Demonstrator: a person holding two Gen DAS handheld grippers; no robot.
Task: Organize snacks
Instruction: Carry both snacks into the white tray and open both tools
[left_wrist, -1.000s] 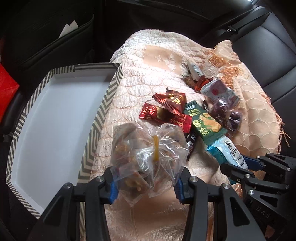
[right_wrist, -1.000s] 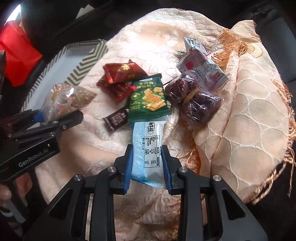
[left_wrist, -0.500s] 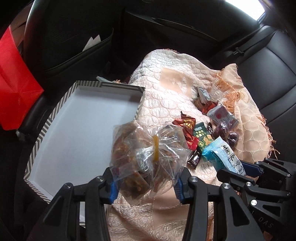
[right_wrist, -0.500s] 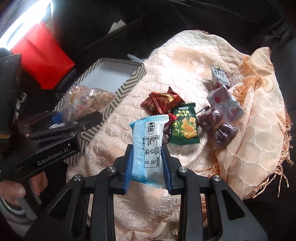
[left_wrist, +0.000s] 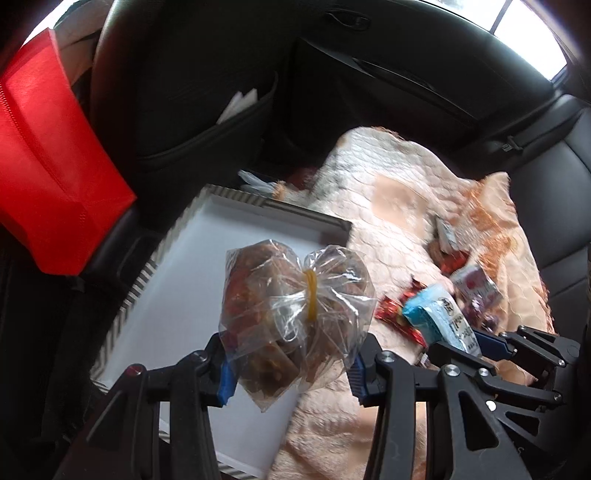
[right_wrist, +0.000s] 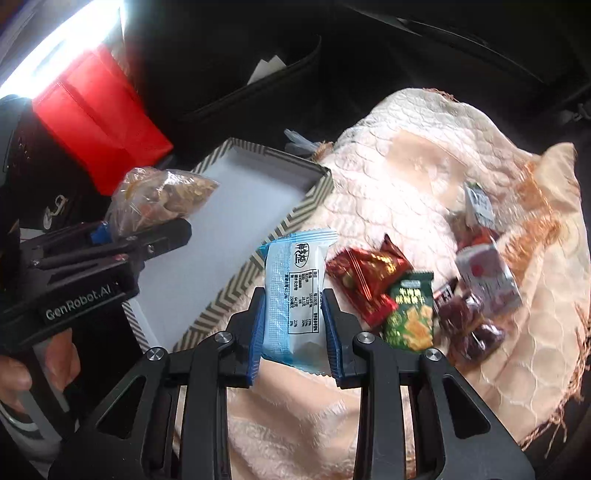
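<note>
My left gripper (left_wrist: 291, 363) is shut on a clear bag of brown snacks (left_wrist: 291, 306) tied with a yellow band, held in the air over the white box (left_wrist: 192, 295) with the striped rim. My right gripper (right_wrist: 293, 332) is shut on a light blue wrapped snack (right_wrist: 295, 291), lifted above the peach blanket (right_wrist: 406, 184) beside the box's rim (right_wrist: 236, 284). Each gripper shows in the other's view: the left gripper (right_wrist: 122, 236) with its clear bag (right_wrist: 159, 195), the right gripper (left_wrist: 476, 338) with the blue packet (left_wrist: 439, 317). Red packets (right_wrist: 365, 277), a green cracker packet (right_wrist: 412, 314) and dark dates (right_wrist: 469, 325) lie on the blanket.
This is a car's back seat. A red bag (left_wrist: 48, 166) stands left of the box. The front seatback pocket (left_wrist: 221, 122) holds white paper. More small packets (right_wrist: 484, 266) lie at the blanket's right. A hand (right_wrist: 22, 373) grips the left tool.
Both grippers have risen and swung left with their snacks. The clear bag went from over the blanket to over the white box; the blue packet was lifted off the blanket toward the box's rim.
</note>
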